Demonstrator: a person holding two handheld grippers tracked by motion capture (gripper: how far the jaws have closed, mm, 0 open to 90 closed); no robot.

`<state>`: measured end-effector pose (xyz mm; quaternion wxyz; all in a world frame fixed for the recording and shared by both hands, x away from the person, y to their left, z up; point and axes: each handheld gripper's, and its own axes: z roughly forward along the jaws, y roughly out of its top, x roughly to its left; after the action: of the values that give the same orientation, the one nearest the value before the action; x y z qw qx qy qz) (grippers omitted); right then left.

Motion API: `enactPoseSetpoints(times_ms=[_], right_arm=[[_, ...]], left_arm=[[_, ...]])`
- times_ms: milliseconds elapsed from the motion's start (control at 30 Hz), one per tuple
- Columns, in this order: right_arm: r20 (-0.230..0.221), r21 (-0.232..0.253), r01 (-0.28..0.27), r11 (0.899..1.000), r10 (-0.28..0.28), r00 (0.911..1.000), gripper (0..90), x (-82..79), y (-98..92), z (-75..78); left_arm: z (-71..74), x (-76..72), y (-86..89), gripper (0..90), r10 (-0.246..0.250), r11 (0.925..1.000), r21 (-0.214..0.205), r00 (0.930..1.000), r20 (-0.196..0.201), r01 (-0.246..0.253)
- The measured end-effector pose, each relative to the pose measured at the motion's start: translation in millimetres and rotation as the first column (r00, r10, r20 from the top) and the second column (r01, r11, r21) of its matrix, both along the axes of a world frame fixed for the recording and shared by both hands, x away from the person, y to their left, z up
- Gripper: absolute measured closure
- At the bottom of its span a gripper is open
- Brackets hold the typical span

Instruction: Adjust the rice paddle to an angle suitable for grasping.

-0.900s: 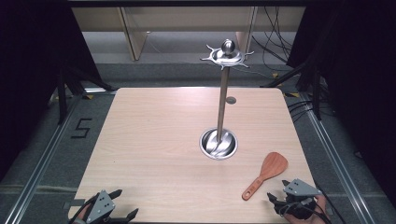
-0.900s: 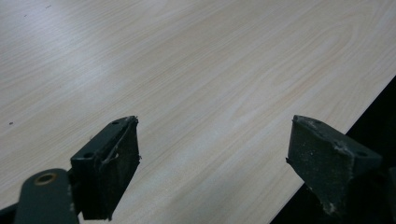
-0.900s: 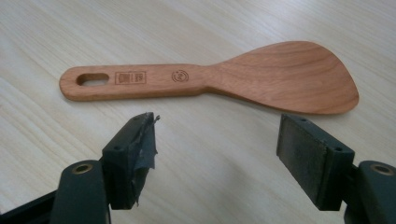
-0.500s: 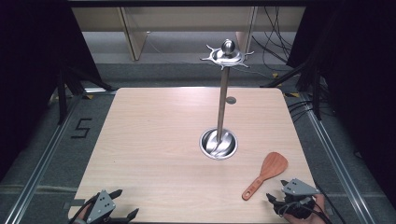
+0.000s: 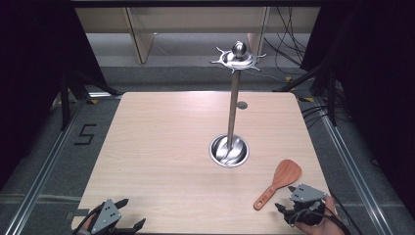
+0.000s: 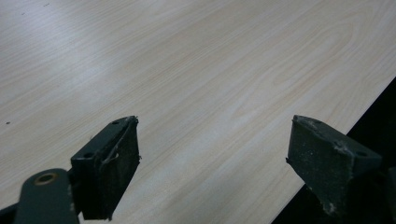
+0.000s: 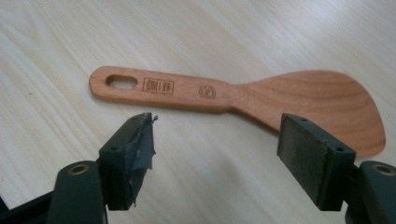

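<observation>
A wooden spatula (image 5: 278, 183) lies flat near the table's front right, with its blade toward the far right and its slotted handle (image 7: 122, 82) toward the front. My right gripper (image 5: 285, 211) hovers just in front of it, open. In the right gripper view the spatula (image 7: 233, 95) lies across, beyond the open jaws of my right gripper (image 7: 218, 140), with nothing between the pads. My left gripper (image 5: 132, 213) stands open at the table's front left corner. In the left gripper view the jaws of the left gripper (image 6: 215, 135) are spread over bare wood by the table's edge.
A tall metal stand (image 5: 232, 112) rises from a round steel base (image 5: 229, 150) right of the table's centre, with a ring of hooks (image 5: 238, 56) at its top. A small dark round mark (image 5: 242, 105) lies behind it. The light wooden table (image 5: 161, 142) ends in dark floor rails at both sides.
</observation>
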<state>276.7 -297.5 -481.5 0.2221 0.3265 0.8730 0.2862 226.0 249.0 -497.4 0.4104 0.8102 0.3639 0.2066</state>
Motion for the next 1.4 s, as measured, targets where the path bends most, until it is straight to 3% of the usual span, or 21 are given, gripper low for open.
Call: enactPoseSetpoints(times_ms=[33,133,200,267,367,500,600,667,733,767,800,900,967,1000,1067,1167,1200,1233,1267,1333,1400], right_arm=[[0.003,-0.005,-0.006,1.0,0.006,1.0,28.1,1.2,1.3,0.7],[0.002,-0.012,-0.027,1.0,0.027,0.9996,27.2,4.4,4.8,2.9],[-0.012,-0.042,-0.099,0.994,0.099,0.995,26.4,9.6,9.7,4.8],[-0.038,-0.013,-0.121,0.993,0.12,0.992,25.8,14.4,12.4,5.7],[-0.054,-0.031,-0.163,0.986,0.161,0.9855,24.3,23.3,18.7,5.3],[-0.089,-0.033,-0.206,0.978,0.203,0.9752,24.7,30.7,25.6,4.5],[-0.107,-0.066,-0.287,0.956,0.279,0.9544,24.5,39.6,32.5,6.0],[-0.116,-0.059,-0.287,0.956,0.279,0.9531,24.5,40.6,33.5,6.3],[-0.134,-0.078,-0.316,0.946,0.304,0.9432,24.5,45.9,35.0,5.3],[-0.149,-0.081,-0.311,0.947,0.297,0.943,24.6,45.8,35.6,4.5],[-0.152,-0.085,-0.315,0.945,0.3,0.9416,24.6,47.7,35.7,3.3],[-0.184,-0.083,-0.305,0.949,0.286,0.9404,24.4,48.4,36.4,0.2],[-0.176,-0.092,-0.318,0.944,0.299,0.938,24.1,49.2,36.3,-1.0],[-0.173,-0.089,-0.34,0.936,0.322,0.9309,23.5,51.5,37.5,-2.8],[-0.186,-0.089,-0.351,0.932,0.331,0.9251,23.0,51.7,38.7,-3.4],[-0.2,-0.085,-0.371,0.925,0.349,0.9157,21.8,53.8,40.7,-4.5],[-0.2,-0.092,-0.369,0.925,0.346,0.9169,21.3,54.9,41.2,-5.2],[-0.201,-0.096,-0.367,0.925,0.344,0.9174,20.9,56.1,41.7,-6.0],[-0.208,-0.1,-0.37,0.924,0.344,0.9157,20.9,56.7,42.1,-6.5],[-0.218,-0.095,-0.39,0.916,0.363,0.906,18.5,58.8,42.5,-9.4],[-0.226,-0.088,-0.384,0.919,0.357,0.9063,19.0,60.8,42.9,-10.8]], left_arm=[[0.6,0.3,0.7,16.1,0.001,0.9998,0.02,1.0,-0.002,-0.001],[0.3,-0.1,0.1,16.1,0.001,1.0,-0.005,1.0,-0.002,-0.001],[1.3,1.1,1.9,16.1,-0.021,0.9996,0.022,0.9998,0.007,0.02],[0.5,1.0,1.3,16.1,-0.014,0.9999,0.009,0.9999,0.004,0.014],[1.1,1.1,1.4,16.1,-0.014,0.9999,0.009,0.9999,0.006,0.014],[1.3,0.1,1.6,16.1,0.001,1.0,0.0,1.0,-0.008,-0.001],[1.6,0.1,1.9,16.1,-0.002,1.0,0.004,0.9999,-0.013,0.002],[1.9,0.3,2.4,16.1,-0.003,0.9999,0.012,0.9999,-0.013,0.004],[1.6,0.6,2.2,16.1,0.0,0.9998,0.022,1.0,0.0,0.0],[1.2,-0.1,0.9,16.2,0.004,0.9999,-0.016,1.0,-0.005,-0.004],[1.9,0.6,2.6,16.1,0.0,1.0,0.009,1.0,-0.006,0.0],[1.4,-0.1,1.0,16.1,0.0,0.9999,-0.013,1.0,-0.008,-0.001],[1.8,0.0,1.3,16.1,-0.003,1.0,-0.007,1.0,-0.003,0.002],[1.6,0.1,0.9,16.2,0.0,0.9999,-0.014,1.0,-0.009,0.0],[2.0,1.0,2.1,16.2,-0.002,0.9997,0.026,1.0,0.003,0.002],[1.5,0.3,1.2,16.1,0.004,1.0,-0.001,1.0,-0.004,-0.004],[1.8,0.0,1.3,16.2,-0.003,1.0,-0.008,0.9999,-0.011,0.003],[2.8,0.7,3.2,16.1,-0.01,0.9994,0.032,0.9999,-0.005,0.01],[3.0,0.7,3.5,16.2,-0.014,0.9992,0.038,0.9999,-0.003,0.014],[1.9,0.0,1.8,16.1,-0.003,1.0,0.001,1.0,-0.009,0.003],[2.5,0.1,2.0,16.1,-0.009,1.0,0.004,0.9999,-0.008,0.009]])
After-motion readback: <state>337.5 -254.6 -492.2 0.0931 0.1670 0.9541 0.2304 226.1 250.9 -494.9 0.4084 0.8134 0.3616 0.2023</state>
